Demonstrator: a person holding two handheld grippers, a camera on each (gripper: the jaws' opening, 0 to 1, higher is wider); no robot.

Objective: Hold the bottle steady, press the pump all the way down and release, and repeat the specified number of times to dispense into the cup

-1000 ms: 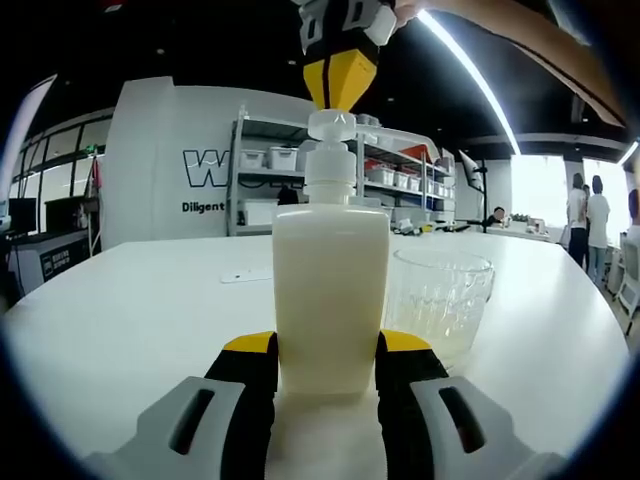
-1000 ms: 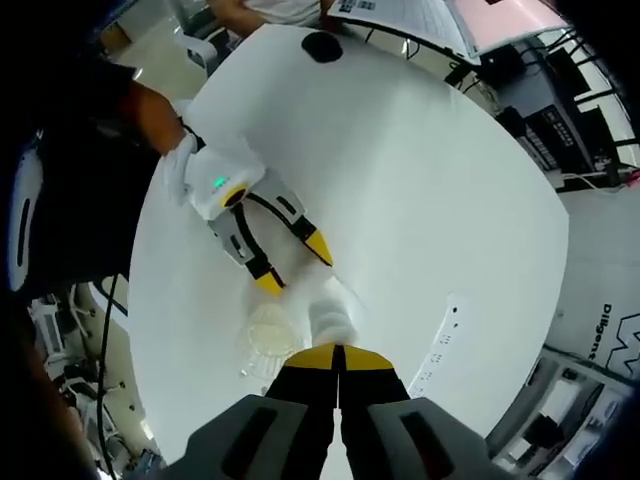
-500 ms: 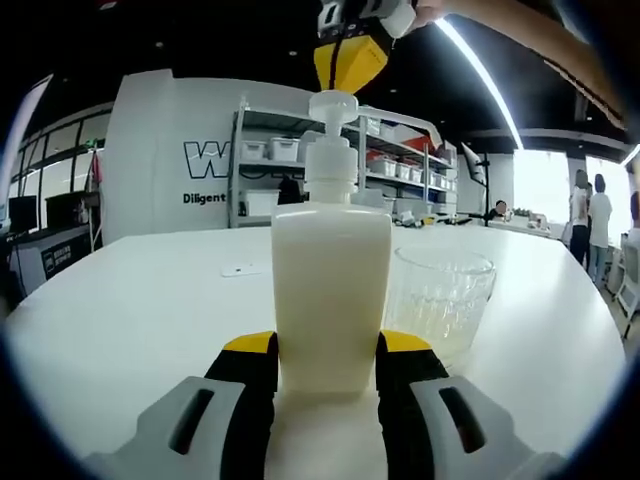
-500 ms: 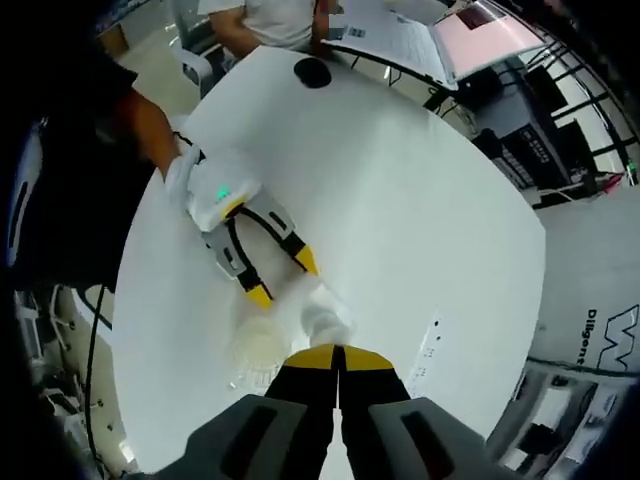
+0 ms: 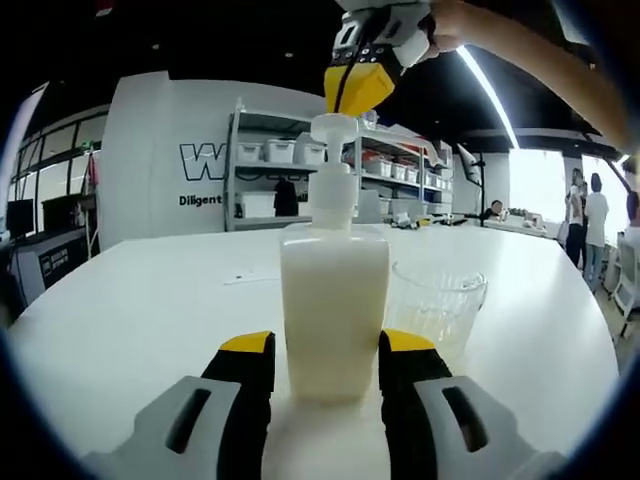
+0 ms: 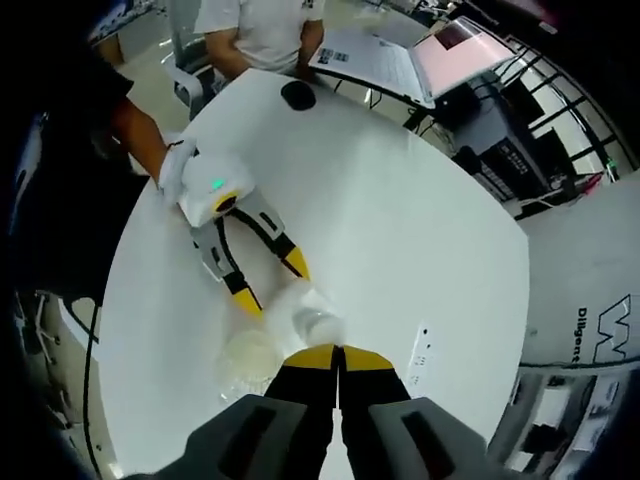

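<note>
A cream pump bottle [image 5: 335, 310] stands upright on the white table [image 5: 140, 300], between the yellow-tipped jaws of my left gripper [image 5: 328, 345], which is shut on its base. The pump head [image 5: 333, 127] is up. My right gripper [image 5: 360, 88] comes down from above, shut with nothing in it, its tips at the pump's top. A clear glass cup [image 5: 435, 305] with a little pale liquid stands just right of the bottle. From above, my right gripper [image 6: 338, 352] hangs over the pump head [image 6: 318, 322], with the cup [image 6: 248, 352] and left gripper [image 6: 272, 285] beside it.
A white power strip [image 6: 424, 352] lies on the table beyond the bottle. A black round object [image 6: 297, 95] and papers [image 6: 372, 62] sit at the far end, where a person in a white shirt [image 6: 262, 30] stands. Shelving [image 5: 290, 170] lines the back wall.
My right gripper has risen and the pump head has come back up from its pressed position. The bottle and cup stay put; the left gripper keeps its hold.
</note>
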